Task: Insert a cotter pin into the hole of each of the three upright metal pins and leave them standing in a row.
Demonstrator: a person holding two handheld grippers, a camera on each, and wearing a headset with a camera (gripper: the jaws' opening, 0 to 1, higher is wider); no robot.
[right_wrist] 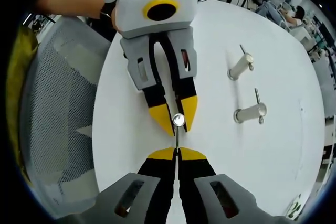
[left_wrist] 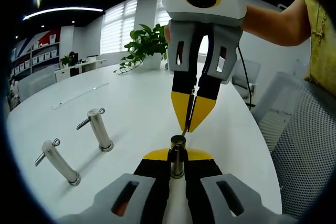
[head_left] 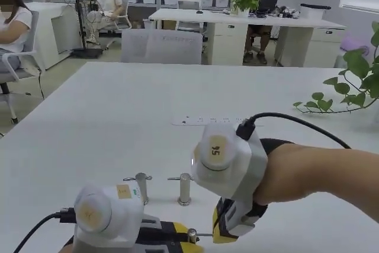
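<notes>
**Cotter pin tip at the head of the last pin**

The left claw [left_wrist: 177, 163], at the bottom centre of the left gripper view, is clamped on the third pin [left_wrist: 178, 143]. This pin stands between its yellow tips, low on the tabletop [left_wrist: 131, 103].

The right claw [right_wrist: 177, 153] comes down from the top centre of that same view. Its tips are pressed together on a thin cotter pin [right_wrist: 177, 139].

In the right gripper view the cotter pin's long axis runs straight up the frame, in line with the claw. Its free end is at the round head of the third pin, which lies directly ahead of the right claw. I cannot tell whether the tip is inside the hole or only touching beside it. I judge that the coming move depends on this line: the tip must meet the cross hole squarely, so the right claw should push along its own axis while the left claw holds the pin steady.

The middle-left pin [left_wrist: 100, 130] carries an inserted cotter pin [left_wrist: 84, 124], and the lower-left pin [left_wrist: 60, 162] carries another inserted cotter pin [left_wrist: 54, 143]. Both stand well apart from the claws.
</notes>
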